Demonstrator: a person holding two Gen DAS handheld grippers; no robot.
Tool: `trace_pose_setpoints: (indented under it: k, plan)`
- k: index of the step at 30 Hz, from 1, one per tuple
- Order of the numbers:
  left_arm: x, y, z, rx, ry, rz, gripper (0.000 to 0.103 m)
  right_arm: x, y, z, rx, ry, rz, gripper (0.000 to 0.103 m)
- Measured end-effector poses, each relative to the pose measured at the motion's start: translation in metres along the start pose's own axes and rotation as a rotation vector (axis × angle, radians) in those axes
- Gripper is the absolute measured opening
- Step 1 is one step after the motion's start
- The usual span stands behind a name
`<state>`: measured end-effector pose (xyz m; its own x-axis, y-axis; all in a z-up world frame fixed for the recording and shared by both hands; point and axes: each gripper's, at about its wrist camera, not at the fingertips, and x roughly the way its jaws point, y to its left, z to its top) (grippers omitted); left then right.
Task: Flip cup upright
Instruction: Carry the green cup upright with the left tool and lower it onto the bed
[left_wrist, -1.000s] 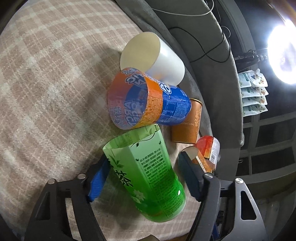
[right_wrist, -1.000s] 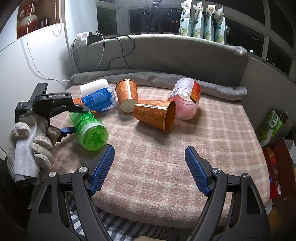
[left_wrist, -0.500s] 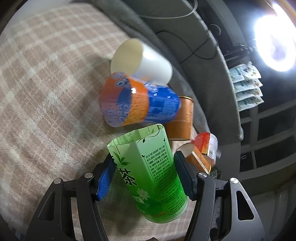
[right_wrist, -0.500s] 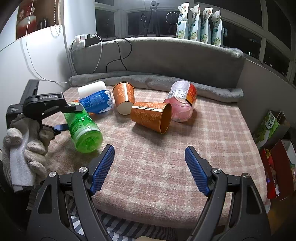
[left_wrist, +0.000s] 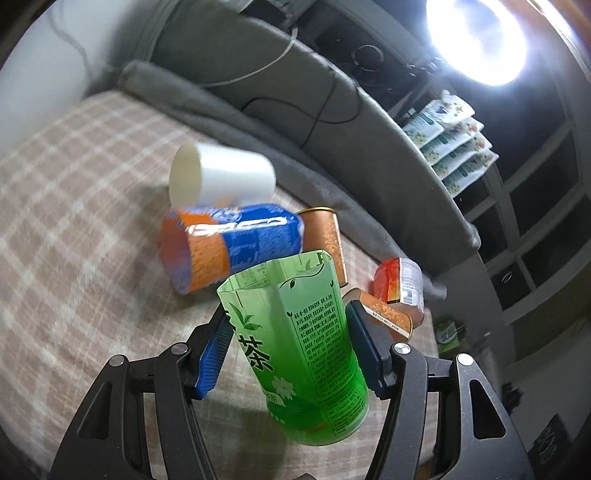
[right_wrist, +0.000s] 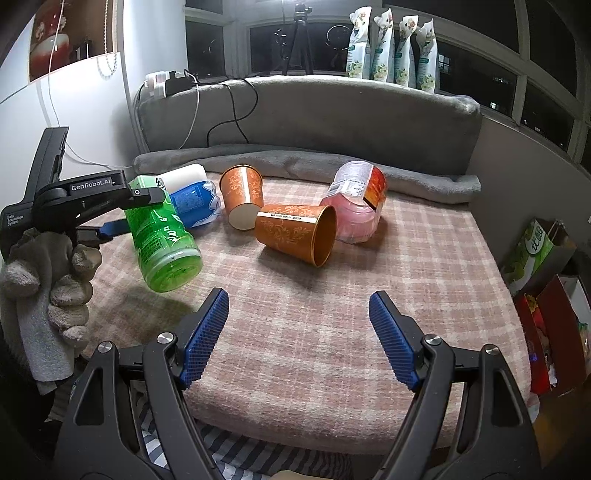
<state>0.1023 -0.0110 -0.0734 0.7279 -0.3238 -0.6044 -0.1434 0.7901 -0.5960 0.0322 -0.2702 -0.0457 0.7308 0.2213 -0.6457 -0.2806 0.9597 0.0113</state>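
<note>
Left tool (left_wrist: 290, 345) clamped on the green cup (left_wrist: 295, 347), blue pads pressed to both of its sides; a gloved hand (right_wrist: 48, 273) holds the tool's handle at far left of the right wrist view. Green cup (right_wrist: 162, 243) lifted clear of the plaid blanket (right_wrist: 314, 332), tilted, its closed base end pointing down and toward the near edge, its open cut rim up and away; shadow falls on the blanket beneath it. Chinese print and a leaf pattern run along the cup's side. Right tool (right_wrist: 299, 325) open wide, nothing between its blue pads, hovering low over the near middle of the blanket, well apart from every cup. Just beyond the green cup, a blue and orange cup (left_wrist: 229, 247) lies on its side, mouth to the left in the left wrist view. A white cup (left_wrist: 221, 181) lies on its side just behind that one, touching or nearly so. To the right, a small copper cup (right_wrist: 242, 197) lies tipped with its base toward the camera; a second copper cup (right_wrist: 295, 232) lies on its side nearer, mouth to the right. A red and pink container (right_wrist: 356, 203) lies just behind the second copper cup, against it. Grey cushion roll (right_wrist: 314, 166) borders the far edge of the blanket. Four pouches (right_wrist: 391, 50) stand on the window ledge at far right.
</note>
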Motion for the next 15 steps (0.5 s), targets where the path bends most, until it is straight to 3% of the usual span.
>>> trace_pose_setpoints:
  k: [15]
  plan:
    - [0.018, -0.046, -0.012, 0.335, -0.092, 0.078, 0.061, 0.002, -0.008, -0.002, 0.024, 0.009, -0.014, 0.081]
